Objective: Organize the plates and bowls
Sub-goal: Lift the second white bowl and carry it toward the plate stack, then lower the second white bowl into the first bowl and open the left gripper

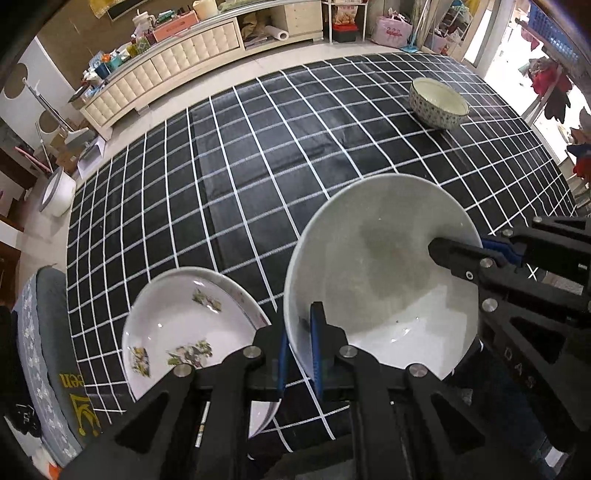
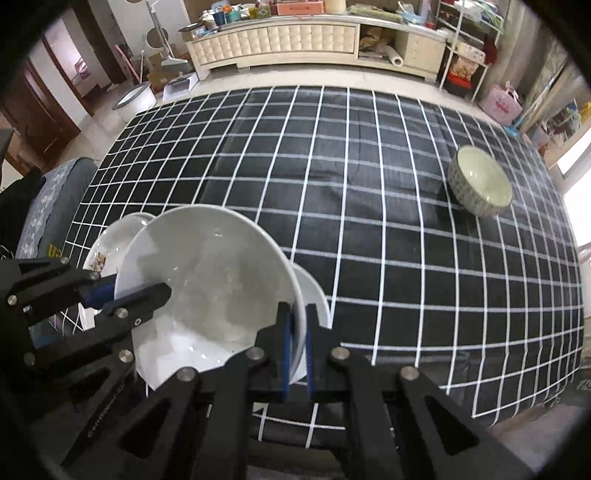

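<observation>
Holding the white bowl (image 1: 384,273) w/ both grippers clamped on opposite rims, left gripper (image 1: 301,354) and right gripper (image 2: 297,350). Uneven pull could slip it onto the floral plate (image 1: 177,332) just left, chipping both.

checked tablecloth (image 1: 258,177) | cream cabinet (image 2: 280,40) | pink bag (image 1: 391,27) | white bucket (image 1: 59,192)

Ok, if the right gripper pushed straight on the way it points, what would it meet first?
The white bowl: the right gripper is clamped on its rim. Beyond that, probably only checked tablecloth; the patterned bowl sits off to the right.
</observation>
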Tool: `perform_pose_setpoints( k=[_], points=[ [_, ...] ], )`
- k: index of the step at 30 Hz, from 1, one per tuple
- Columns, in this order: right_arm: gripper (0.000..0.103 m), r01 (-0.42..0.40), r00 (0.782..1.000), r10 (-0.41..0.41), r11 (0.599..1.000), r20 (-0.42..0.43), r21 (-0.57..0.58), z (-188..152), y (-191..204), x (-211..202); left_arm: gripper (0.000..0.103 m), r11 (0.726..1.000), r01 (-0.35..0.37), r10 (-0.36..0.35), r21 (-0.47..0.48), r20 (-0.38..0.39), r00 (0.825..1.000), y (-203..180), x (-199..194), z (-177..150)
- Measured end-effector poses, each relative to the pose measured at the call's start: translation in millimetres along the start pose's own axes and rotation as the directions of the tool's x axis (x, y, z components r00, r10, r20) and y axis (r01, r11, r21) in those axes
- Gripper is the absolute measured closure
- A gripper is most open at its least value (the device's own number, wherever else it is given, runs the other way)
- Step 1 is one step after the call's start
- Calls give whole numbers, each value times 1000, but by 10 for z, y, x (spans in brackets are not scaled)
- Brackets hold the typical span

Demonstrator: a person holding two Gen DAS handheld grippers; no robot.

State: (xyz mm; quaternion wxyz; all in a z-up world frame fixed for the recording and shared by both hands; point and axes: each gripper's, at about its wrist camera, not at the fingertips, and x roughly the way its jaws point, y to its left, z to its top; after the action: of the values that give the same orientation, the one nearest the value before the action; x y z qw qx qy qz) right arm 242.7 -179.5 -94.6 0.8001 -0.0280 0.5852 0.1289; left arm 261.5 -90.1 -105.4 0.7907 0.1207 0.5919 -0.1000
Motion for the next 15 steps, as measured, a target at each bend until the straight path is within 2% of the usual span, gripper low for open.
perform_pose_setpoints(
  k=[15],
  points=[
    [94, 19, 998, -18, 1000, -65, 12, -41, -92, 313, 96, 1000, 3, -2, 23, -34, 999, -124, 266, 20]
  ],
)
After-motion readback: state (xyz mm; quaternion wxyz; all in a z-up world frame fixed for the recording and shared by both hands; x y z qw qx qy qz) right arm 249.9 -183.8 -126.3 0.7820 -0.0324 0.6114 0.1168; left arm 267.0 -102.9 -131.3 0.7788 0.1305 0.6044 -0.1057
